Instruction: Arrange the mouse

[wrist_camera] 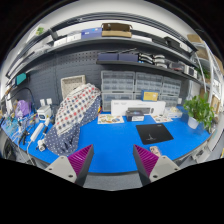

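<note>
My gripper (113, 160) is open above the near edge of a blue table (110, 140), with nothing between its magenta pads (80, 159). A black mouse mat (155, 132) lies flat on the table, beyond the fingers and to the right. Small items lie behind the mat by a white box (135, 106). One of them (163, 118) may be the mouse, but it is too small to tell.
A bulky thing under a plaid cloth (75, 108) stands at the left of the table, with a white device (40, 128) in front of it. A green plant (200, 108) stands at the right. Drawer units (135, 82) and shelves line the back wall.
</note>
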`<act>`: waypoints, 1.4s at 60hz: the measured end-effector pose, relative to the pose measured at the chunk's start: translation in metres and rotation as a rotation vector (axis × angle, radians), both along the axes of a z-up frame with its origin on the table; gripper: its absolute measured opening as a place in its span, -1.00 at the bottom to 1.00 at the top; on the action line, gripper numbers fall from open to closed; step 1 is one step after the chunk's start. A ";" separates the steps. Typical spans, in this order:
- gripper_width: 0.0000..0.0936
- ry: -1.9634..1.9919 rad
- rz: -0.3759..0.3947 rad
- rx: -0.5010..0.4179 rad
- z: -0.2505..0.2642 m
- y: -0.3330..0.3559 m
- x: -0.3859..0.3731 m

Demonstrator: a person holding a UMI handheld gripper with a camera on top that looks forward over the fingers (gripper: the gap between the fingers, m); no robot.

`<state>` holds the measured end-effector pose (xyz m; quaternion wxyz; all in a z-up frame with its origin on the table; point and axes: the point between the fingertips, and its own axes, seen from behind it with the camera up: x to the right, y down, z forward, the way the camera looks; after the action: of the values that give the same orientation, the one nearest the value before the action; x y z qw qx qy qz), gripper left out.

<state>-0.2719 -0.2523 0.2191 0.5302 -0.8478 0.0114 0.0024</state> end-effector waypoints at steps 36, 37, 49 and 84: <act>0.68 -0.004 -0.033 -0.210 -0.149 0.003 0.135; 0.68 -0.004 -0.035 -0.220 -0.154 0.002 0.142; 0.65 0.003 -0.063 -0.293 -0.199 -0.002 0.224; 0.33 0.015 0.066 -0.319 -0.239 0.126 0.232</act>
<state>-0.0399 -0.1261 -0.0201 0.3886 -0.9210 -0.0121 0.0245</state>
